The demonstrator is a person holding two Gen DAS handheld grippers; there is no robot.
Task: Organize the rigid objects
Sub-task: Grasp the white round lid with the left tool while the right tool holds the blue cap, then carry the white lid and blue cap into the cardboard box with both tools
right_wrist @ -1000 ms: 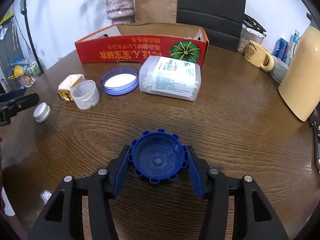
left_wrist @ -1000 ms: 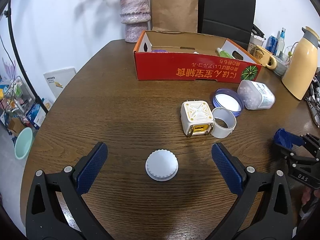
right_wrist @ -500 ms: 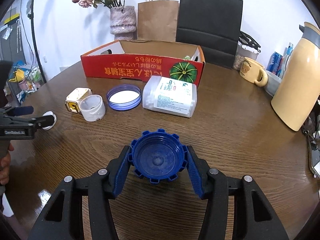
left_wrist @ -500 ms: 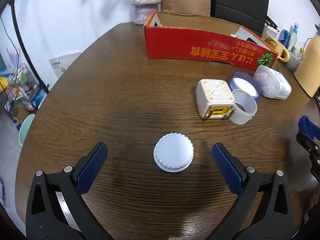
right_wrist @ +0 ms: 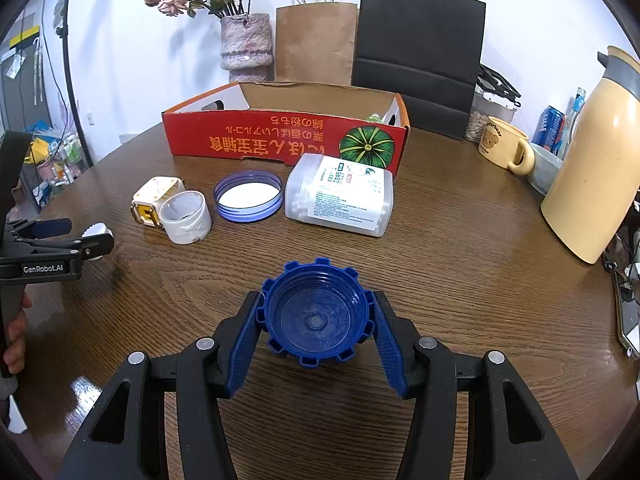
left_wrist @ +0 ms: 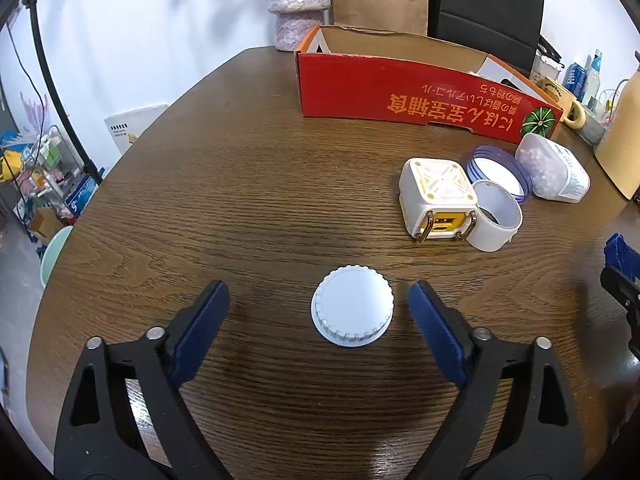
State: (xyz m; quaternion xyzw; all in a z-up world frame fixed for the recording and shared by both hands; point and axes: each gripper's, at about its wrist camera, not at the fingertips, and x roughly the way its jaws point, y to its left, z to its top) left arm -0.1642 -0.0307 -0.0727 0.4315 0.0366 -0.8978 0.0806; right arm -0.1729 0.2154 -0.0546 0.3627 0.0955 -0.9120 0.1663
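Note:
A white ribbed cap [left_wrist: 352,306] lies on the wooden table [left_wrist: 240,200], between the tips of my open left gripper [left_wrist: 319,304], nearer the right finger and touching neither. My right gripper [right_wrist: 316,314] is shut on a blue toothed cap [right_wrist: 316,316], open side up, held just above the table. A red cardboard box [right_wrist: 280,138] stands open at the back and also shows in the left wrist view [left_wrist: 420,92]. The left gripper [right_wrist: 72,236] shows at the left of the right wrist view, around the white cap [right_wrist: 96,230].
In front of the box lie a white cube with a yellow face [left_wrist: 438,196], a white tape ring [left_wrist: 496,216], a purple-rimmed lid [right_wrist: 248,196] and a clear plastic container [right_wrist: 340,200]. A cream jug [right_wrist: 596,176], a mug [right_wrist: 504,146], a vase [right_wrist: 246,46] and paper bags [right_wrist: 416,52] stand behind.
My left gripper has come down and forward around the white cap and its fingers have narrowed. My right gripper has risen and tilted back a little, still holding the blue cap.

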